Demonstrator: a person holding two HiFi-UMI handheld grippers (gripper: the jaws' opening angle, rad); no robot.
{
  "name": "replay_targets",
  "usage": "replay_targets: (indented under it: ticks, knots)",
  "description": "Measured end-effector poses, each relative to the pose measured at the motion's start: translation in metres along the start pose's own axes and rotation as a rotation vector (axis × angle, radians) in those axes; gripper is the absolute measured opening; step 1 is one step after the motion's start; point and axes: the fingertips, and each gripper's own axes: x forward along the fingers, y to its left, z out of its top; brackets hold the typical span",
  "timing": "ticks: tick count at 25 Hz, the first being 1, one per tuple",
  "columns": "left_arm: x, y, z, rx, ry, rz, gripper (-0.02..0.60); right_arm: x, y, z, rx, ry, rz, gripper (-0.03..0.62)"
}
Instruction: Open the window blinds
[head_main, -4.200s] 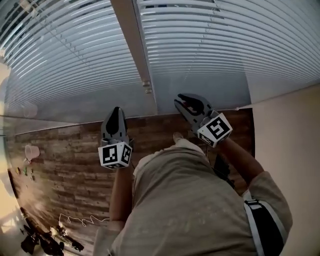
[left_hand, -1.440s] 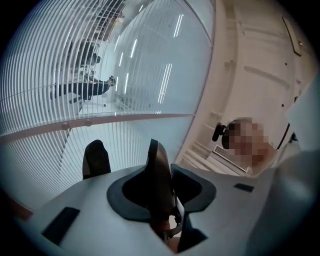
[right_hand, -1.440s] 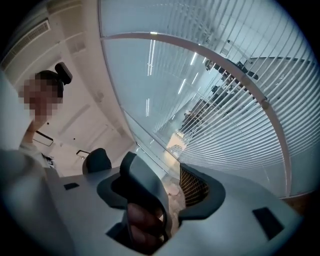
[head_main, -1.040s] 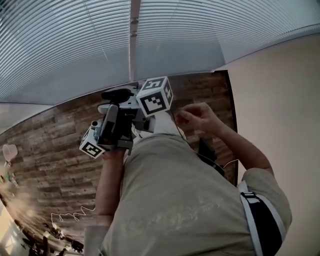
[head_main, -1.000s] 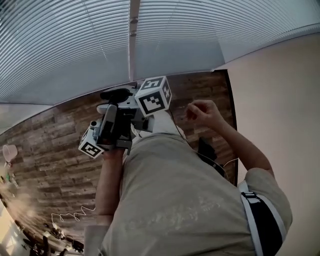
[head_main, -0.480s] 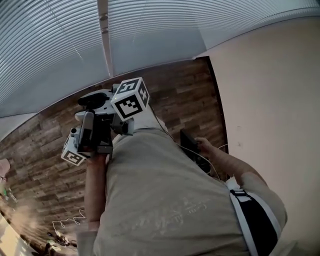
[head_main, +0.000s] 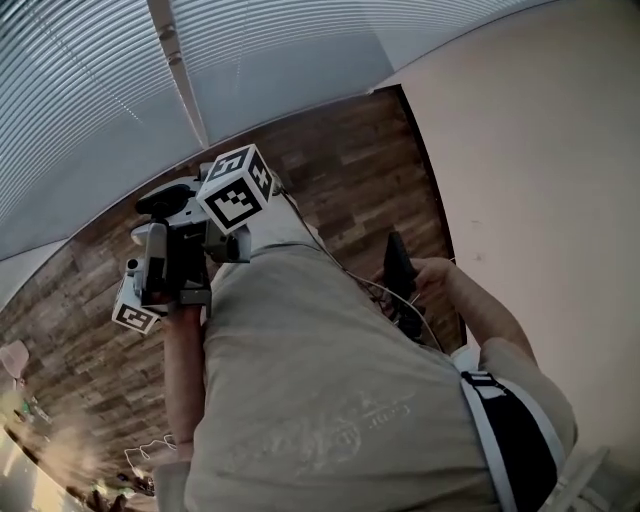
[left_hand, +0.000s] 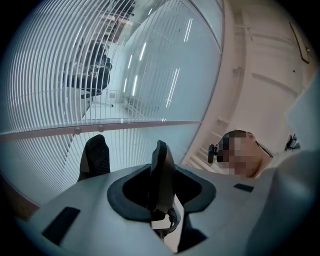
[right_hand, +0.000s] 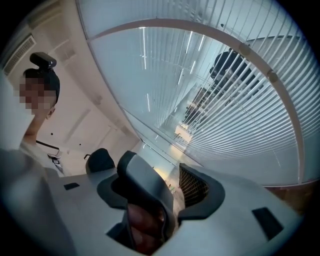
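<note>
My left gripper (left_hand: 128, 150) shows its two dark jaws standing partly apart with nothing between them. The right gripper (right_hand: 114, 159) has its jaws a little apart and is likewise empty. In the head view I find both tools bundled against the body on the left arm (head_main: 182, 380), with the right gripper's marker cube (head_main: 237, 190) uppermost. The bare right hand (head_main: 432, 275) holds a dark flat device (head_main: 398, 268). The white horizontal-slat window blinds (head_main: 90, 110) lie ahead of and above both tools, well apart from them. Their slats run crosswise on either side of a pale upright frame bar (head_main: 178, 80). I can see no cord or wand. In my judgement neither tool is placed to act, and any reach must go forward and up from the left-side bundle
</note>
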Motion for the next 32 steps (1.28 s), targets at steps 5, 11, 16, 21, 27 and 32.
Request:
replay_targets:
  ticks: [5,11,16,21,27,32]
  knots:
    - [0.0021,0.0002,-0.0008,-0.013,-0.002,0.005,0.129,-0.0009,0.0018,0.0009,0.015,0.010,0.015,0.227]
    - [0.0002,0.0027,-0.0008,-0.023,-0.002,0.008,0.129,-0.0002,-0.0004,-0.0015,0.025,0.013,0.027,0.227]
    - [0.0061,-0.0002,-0.0036,-0.028,0.020,0.011,0.129,-0.0033,0.0050,0.0026,0.025,-0.003,0.048,0.227]
    - [0.0077,-0.0012,-0.0044,-0.019,0.037,0.019,0.129,-0.0038,0.0070,0.0046,0.021,-0.018,0.068,0.227]
    - [0.0024,0.0035,-0.0041,-0.014,0.038,0.030,0.129,-0.0008,0.0035,-0.0003,0.030,-0.019,0.096,0.227]
    - [0.0027,0.0023,-0.0045,-0.016,0.036,0.030,0.129,-0.0003,0.0053,-0.0008,0.029,-0.012,0.102,0.227]
